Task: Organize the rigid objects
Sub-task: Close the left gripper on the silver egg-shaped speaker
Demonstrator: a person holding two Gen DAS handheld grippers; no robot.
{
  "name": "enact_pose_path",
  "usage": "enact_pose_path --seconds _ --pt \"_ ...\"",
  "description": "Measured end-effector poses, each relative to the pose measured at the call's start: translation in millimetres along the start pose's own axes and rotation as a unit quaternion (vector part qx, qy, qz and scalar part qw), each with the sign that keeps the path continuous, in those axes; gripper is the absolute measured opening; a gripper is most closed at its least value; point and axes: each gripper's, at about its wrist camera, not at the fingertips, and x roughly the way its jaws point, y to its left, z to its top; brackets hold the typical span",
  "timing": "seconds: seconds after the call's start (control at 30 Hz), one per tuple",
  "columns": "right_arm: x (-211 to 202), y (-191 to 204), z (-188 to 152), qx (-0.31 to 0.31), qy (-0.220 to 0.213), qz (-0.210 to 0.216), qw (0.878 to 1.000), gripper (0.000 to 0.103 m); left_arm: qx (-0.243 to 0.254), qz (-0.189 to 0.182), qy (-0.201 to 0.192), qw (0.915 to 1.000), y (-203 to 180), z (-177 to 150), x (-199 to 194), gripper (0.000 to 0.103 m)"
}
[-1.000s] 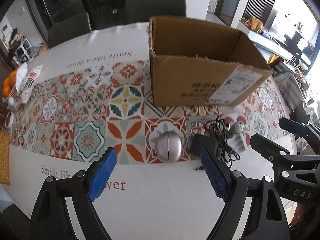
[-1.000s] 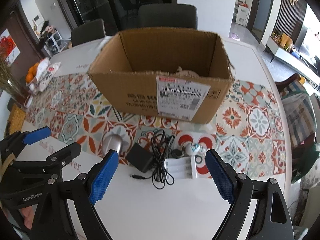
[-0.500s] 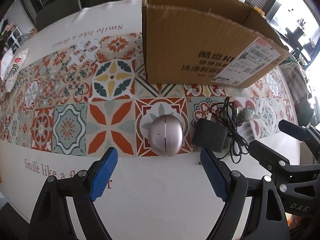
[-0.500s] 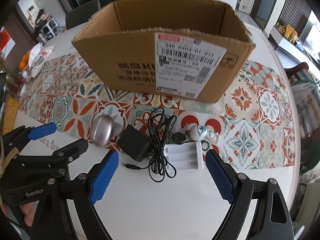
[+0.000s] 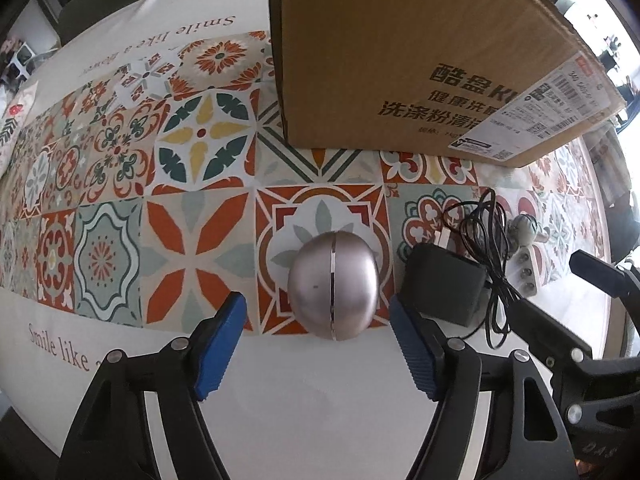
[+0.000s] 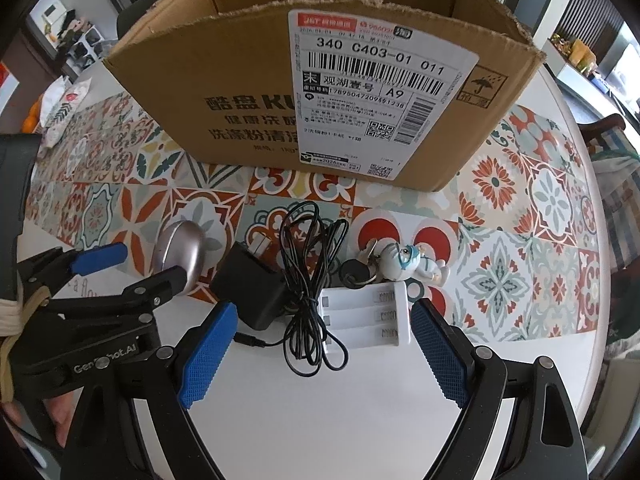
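The left gripper [image 5: 316, 316], its blue pads just narrowed yet clear of the silver egg-shaped metal case [image 5: 333, 285] between them on the patterned tablecloth [image 5: 120, 200], and the right gripper [image 6: 320, 332] spreads wide around the white plastic battery holder [image 6: 366, 314], touching nothing.

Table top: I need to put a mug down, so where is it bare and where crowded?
Bare: the white strip of table nearest the grippers, and the tiles left of the silver egg-shaped case. Crowded: the row before the cardboard box, with black adapter, cable, battery holder and figurine keychain.

One box [image 6: 248, 92]; one adapter [image 6: 250, 294]; one keychain [image 6: 404, 264]; one holder [image 6: 366, 314].
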Motion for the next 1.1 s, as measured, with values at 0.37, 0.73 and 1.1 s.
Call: enact_pose_path --seconds 0.37,0.73,1.1 --pt "9 0 3 0.002 0.009 0.001 1.0 0.088 -0.001 -0.004 0.024 0.9997 -7 19 31 0.06" --pt "11 0 2 0.002 0.011 0.006 1.0 0.088 -0.003 -0.008 0.022 0.9997 -16 21 42 0.053" --pt "-3 -2 1 -0.005 0.008 0.045 0.999 0.088 -0.023 0.004 -0.016 0.9996 -1 -2 -6 0.053"
